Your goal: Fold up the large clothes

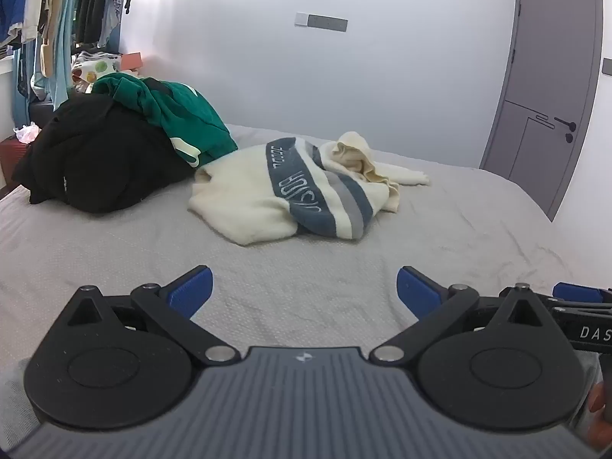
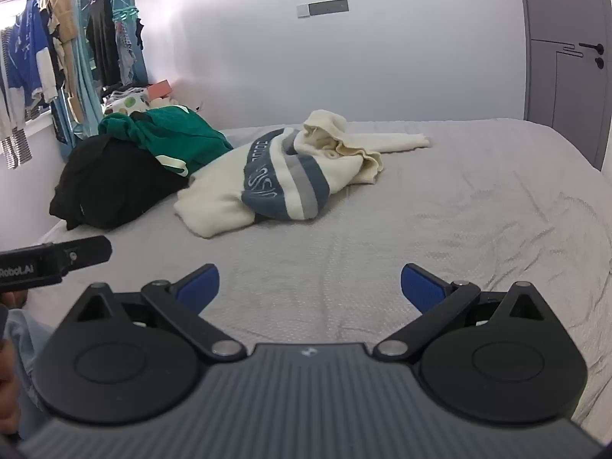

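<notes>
The left gripper [image 1: 304, 287], a black linkage with blue ribbed pads, stands spread wide with nothing between its fingers, only bare bedcover beneath. The right gripper [image 2: 310, 285], of the same build, is likewise spread wide and empty. Both tip gently downward toward the pale grey textured bedcover [image 1: 344, 306], and they sit side by side: the right one's blue pad and black body show at the right edge of the left wrist view, and the left one's black body shows at the left edge of the right wrist view.

Ahead of both lies a broad stretch of open, lightly creased cover. To the right the bed runs wide and bare toward its far edge below the grey door [image 1: 550, 88] with a black handle.

Beyond that open stretch, near the middle of the bed, lies the cream knitted sweater with blue and grey stripes [image 1: 290, 191], crumpled, one sleeve stretched out toward the right and a bunched fold standing up at the back. It is well apart from both grippers.

Just left of the sweater a heap rises: a black garment [image 1: 99, 157] below and a green garment with white trim [image 1: 179, 118] on top, its edge touching or overlapping the sweater's left side. Behind the heap, hanging clothes on a rack [image 1: 57, 11] fill the far left corner. A plain pale wall [image 1: 344, 88] carries a small switch plate [image 1: 321, 22].
</notes>
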